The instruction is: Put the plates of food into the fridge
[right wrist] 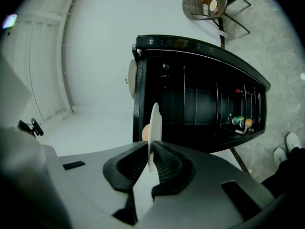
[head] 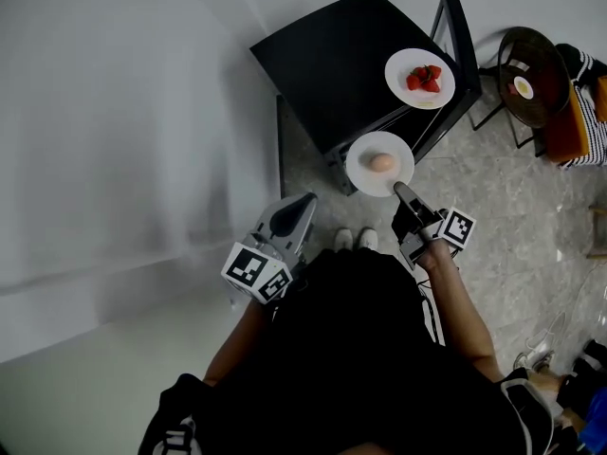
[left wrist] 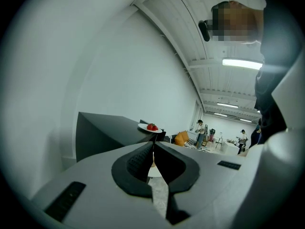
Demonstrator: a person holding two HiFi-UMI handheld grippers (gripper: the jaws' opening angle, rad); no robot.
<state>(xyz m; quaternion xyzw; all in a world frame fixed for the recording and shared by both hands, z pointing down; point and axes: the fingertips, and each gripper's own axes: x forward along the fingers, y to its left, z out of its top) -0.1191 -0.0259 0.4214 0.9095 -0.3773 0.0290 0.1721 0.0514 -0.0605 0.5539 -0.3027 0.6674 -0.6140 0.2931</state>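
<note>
A white plate with one egg (head: 379, 163) hangs in front of the black fridge (head: 332, 55), just below its top edge. My right gripper (head: 402, 193) is shut on the plate's near rim. In the right gripper view the plate (right wrist: 154, 123) stands edge-on between the pads, the egg (right wrist: 145, 132) shows behind it, and the fridge's open inside (right wrist: 200, 104) with its shelves lies beyond. A second white plate with strawberries (head: 419, 77) sits on top of the fridge. My left gripper (head: 305, 202) is to the left of the egg plate, shut and empty (left wrist: 153, 147).
The fridge door (head: 453, 36) stands open to the right, with cans (right wrist: 239, 121) on its shelf. A round wicker stand (head: 526, 74) with a small dish is at the far right. A white wall runs along the left. The person's shoes (head: 355, 240) are on the stone floor.
</note>
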